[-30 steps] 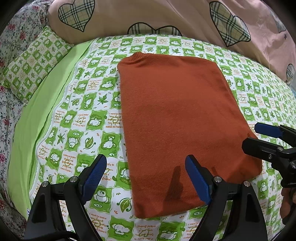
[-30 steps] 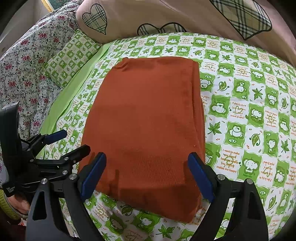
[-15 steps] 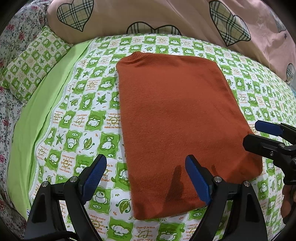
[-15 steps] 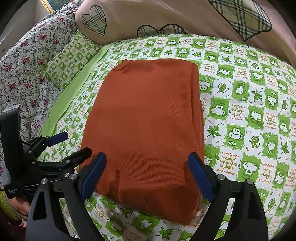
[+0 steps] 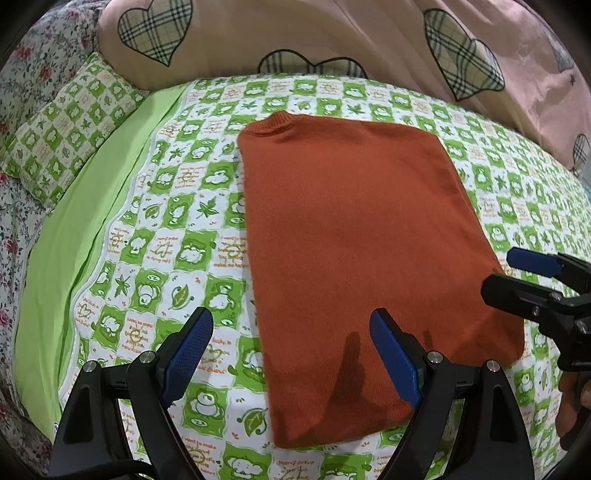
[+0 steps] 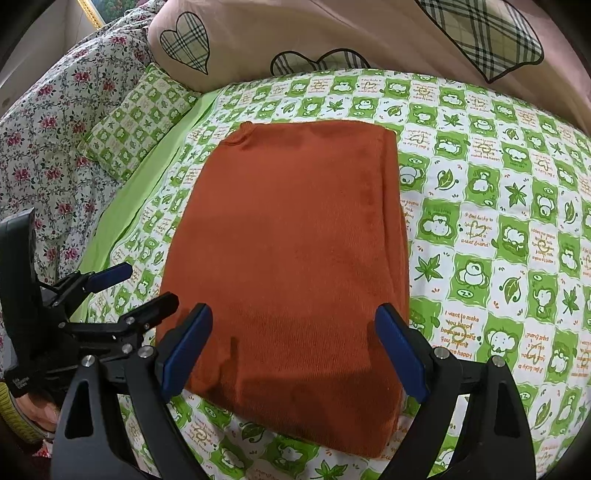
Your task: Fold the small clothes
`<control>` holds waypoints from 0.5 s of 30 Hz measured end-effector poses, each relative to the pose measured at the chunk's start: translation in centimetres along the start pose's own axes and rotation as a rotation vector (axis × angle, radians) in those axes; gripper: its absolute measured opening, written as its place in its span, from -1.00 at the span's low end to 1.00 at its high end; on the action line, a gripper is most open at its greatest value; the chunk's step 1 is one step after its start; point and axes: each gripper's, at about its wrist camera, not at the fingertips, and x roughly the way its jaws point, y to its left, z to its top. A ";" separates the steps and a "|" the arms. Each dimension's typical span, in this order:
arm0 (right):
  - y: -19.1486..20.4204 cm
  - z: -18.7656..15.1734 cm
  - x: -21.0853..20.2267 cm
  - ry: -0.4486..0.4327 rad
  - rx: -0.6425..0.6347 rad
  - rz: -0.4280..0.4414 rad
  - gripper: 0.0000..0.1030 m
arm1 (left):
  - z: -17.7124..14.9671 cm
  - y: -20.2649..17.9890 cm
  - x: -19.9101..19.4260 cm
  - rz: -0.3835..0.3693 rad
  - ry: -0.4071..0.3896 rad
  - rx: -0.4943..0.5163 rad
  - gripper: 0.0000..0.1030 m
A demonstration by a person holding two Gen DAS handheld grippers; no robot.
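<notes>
Sweater (image 5: 354, 258), rust-orange and folded into a flat rectangle, lay on the green-checked bed sheet (image 5: 177, 229), its collar toward 12 o'clock. My left tongs (image 5: 291, 350) gaped wide and empty over its near left corner. My right tongs (image 6: 295, 347) hung equally wide, empty, above its near edge. A heart-patterned quilt (image 6: 332, 33) lay beyond.

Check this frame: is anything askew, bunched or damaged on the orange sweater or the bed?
Nothing stands out. The orange sweater lies flat in a tidy rectangle on the green patterned sheet, with both grippers open and holding nothing.
</notes>
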 end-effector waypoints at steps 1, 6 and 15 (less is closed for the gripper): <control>0.0 0.1 0.0 -0.002 -0.002 -0.001 0.74 | 0.1 0.2 0.0 0.002 -0.001 -0.005 0.70; 0.1 0.3 -0.1 -0.012 -0.005 -0.005 0.74 | 0.6 0.9 -0.1 0.009 -0.006 -0.022 0.70; -0.1 -0.1 -0.1 -0.022 0.009 -0.018 0.74 | 0.6 1.0 -0.5 0.006 -0.010 -0.026 0.70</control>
